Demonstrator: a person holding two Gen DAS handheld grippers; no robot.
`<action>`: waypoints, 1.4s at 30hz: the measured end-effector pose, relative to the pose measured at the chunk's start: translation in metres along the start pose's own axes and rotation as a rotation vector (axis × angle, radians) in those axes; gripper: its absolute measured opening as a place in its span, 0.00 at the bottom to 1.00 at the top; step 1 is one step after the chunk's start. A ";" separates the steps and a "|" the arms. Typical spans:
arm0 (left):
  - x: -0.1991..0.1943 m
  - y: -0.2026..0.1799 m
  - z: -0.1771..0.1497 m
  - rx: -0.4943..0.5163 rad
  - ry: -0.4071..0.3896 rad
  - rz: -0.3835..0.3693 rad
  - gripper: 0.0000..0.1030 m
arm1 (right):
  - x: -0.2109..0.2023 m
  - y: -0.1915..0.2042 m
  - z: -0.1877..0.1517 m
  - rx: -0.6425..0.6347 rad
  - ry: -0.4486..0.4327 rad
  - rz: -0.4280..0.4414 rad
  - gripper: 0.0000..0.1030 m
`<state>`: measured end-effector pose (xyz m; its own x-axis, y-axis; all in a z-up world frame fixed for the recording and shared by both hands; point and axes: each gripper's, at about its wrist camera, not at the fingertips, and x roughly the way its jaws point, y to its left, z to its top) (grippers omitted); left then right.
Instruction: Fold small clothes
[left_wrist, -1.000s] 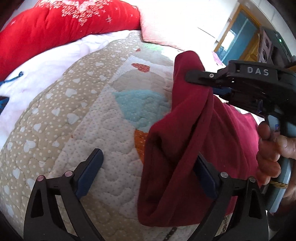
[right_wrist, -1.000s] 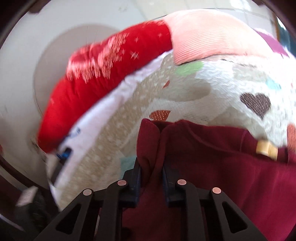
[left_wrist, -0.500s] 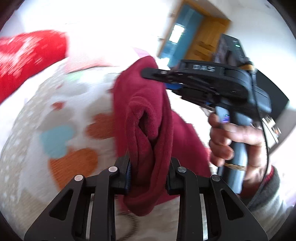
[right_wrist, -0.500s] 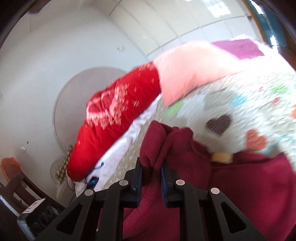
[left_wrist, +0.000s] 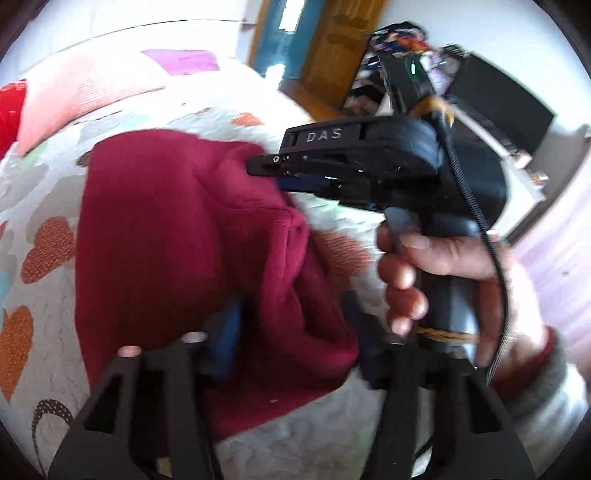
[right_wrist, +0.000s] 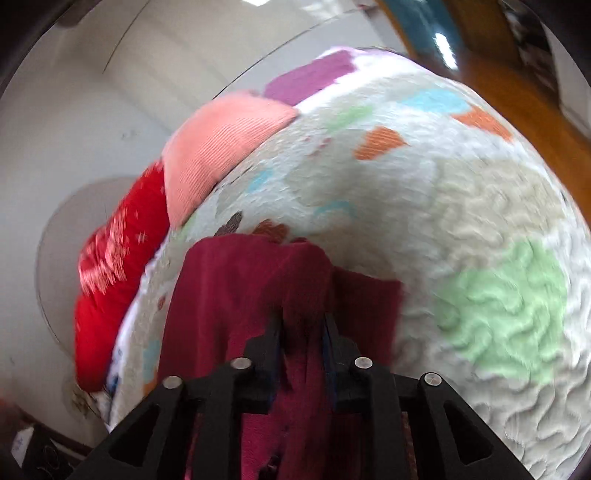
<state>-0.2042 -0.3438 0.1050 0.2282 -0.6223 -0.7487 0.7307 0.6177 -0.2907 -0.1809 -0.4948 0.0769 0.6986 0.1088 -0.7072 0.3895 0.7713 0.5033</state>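
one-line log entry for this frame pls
phase: mid-fold | left gripper: around maroon garment, grip unclear | right gripper: shut on garment | surface: heart quilt

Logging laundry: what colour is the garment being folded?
Dark maroon garment, plain, no pattern; clearest in the left wrist view.

- left gripper (left_wrist: 291, 328): jaws spread apart, dark red cloth (left_wrist: 177, 240) bunched between the fingers, blurred
- right gripper (right_wrist: 303, 332): jaws pinched tight on a fold of the cloth
- right hand (left_wrist: 443, 280): wrapped round the right gripper's handle, index finger on the trigger
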 end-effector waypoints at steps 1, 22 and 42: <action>-0.010 0.003 0.003 -0.003 0.005 -0.019 0.68 | -0.009 -0.003 0.000 0.026 -0.024 0.013 0.31; -0.004 0.075 -0.031 -0.049 0.018 0.216 0.69 | -0.051 0.030 -0.087 -0.264 0.027 -0.094 0.18; -0.020 0.094 0.006 -0.109 -0.084 0.316 0.69 | -0.069 0.080 -0.081 -0.375 -0.089 -0.146 0.22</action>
<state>-0.1362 -0.2759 0.0959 0.4882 -0.4266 -0.7614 0.5432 0.8314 -0.1175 -0.2466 -0.3900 0.1252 0.7081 -0.0607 -0.7035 0.2537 0.9516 0.1732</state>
